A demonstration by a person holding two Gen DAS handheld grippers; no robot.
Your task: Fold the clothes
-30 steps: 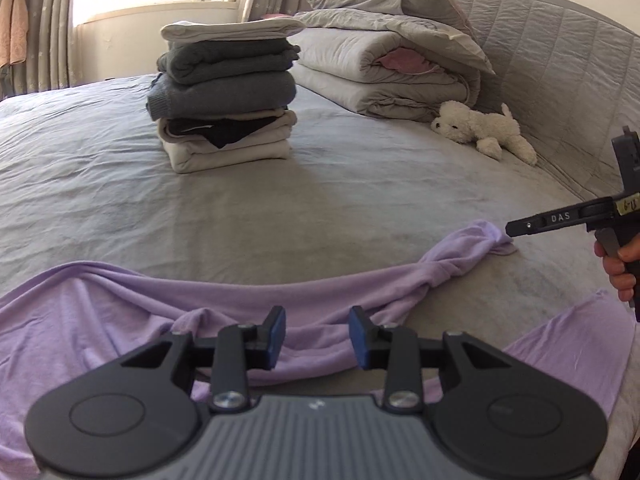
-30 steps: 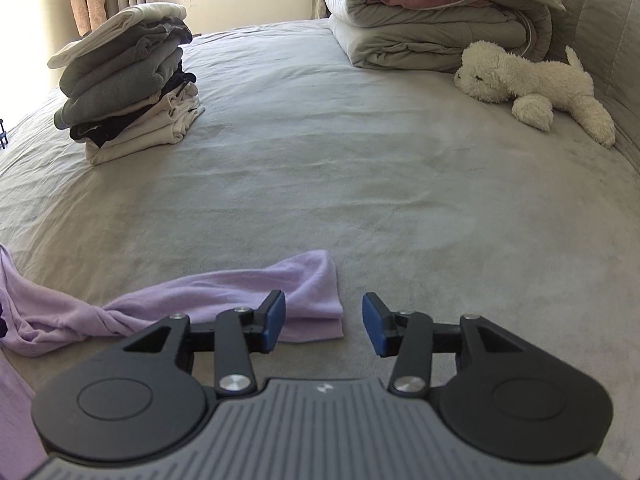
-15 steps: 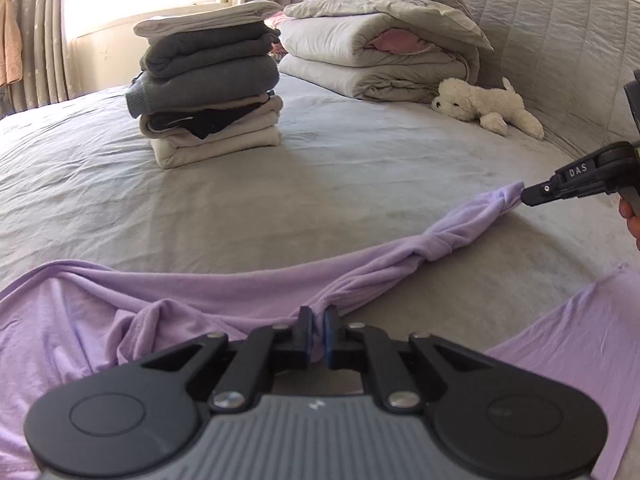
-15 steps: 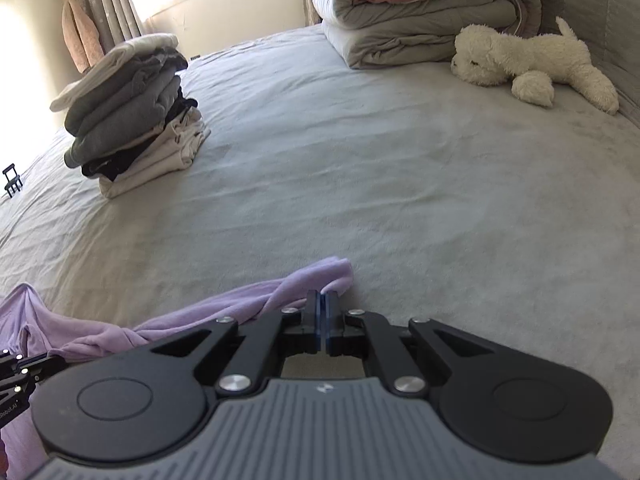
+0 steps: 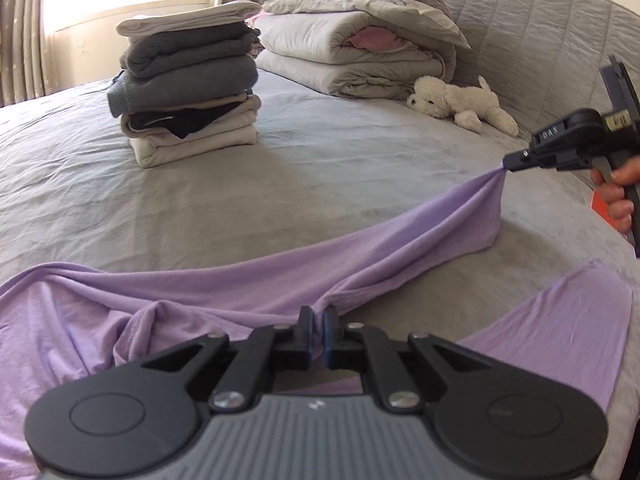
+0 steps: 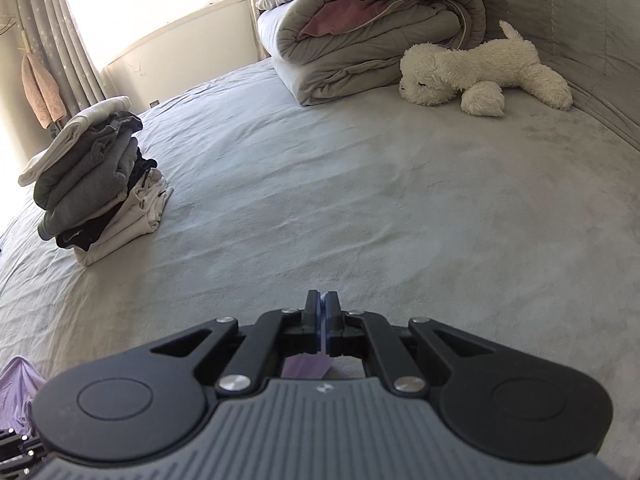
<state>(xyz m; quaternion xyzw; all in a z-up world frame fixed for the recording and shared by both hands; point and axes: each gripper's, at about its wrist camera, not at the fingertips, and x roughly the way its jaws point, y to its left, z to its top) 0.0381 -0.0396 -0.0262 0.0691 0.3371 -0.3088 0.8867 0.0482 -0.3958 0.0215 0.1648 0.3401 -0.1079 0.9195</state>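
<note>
A lilac garment lies spread and bunched on the grey bed. My left gripper is shut on a bunched fold near the garment's middle. From there a sleeve stretches up to the right, where my right gripper pinches its end above the bed. In the right wrist view the right gripper is shut, with a strip of lilac cloth showing just behind its pads. More of the garment shows at the lower left.
A stack of folded clothes stands on the far left part of the bed, also in the right wrist view as the stack. Folded duvets and a white plush dog lie by the padded headboard. A hand holds the right gripper.
Both grippers went from open to shut on the lilac garment. The right one has then lifted the sleeve end up and to the right, pulling the sleeve taut.
</note>
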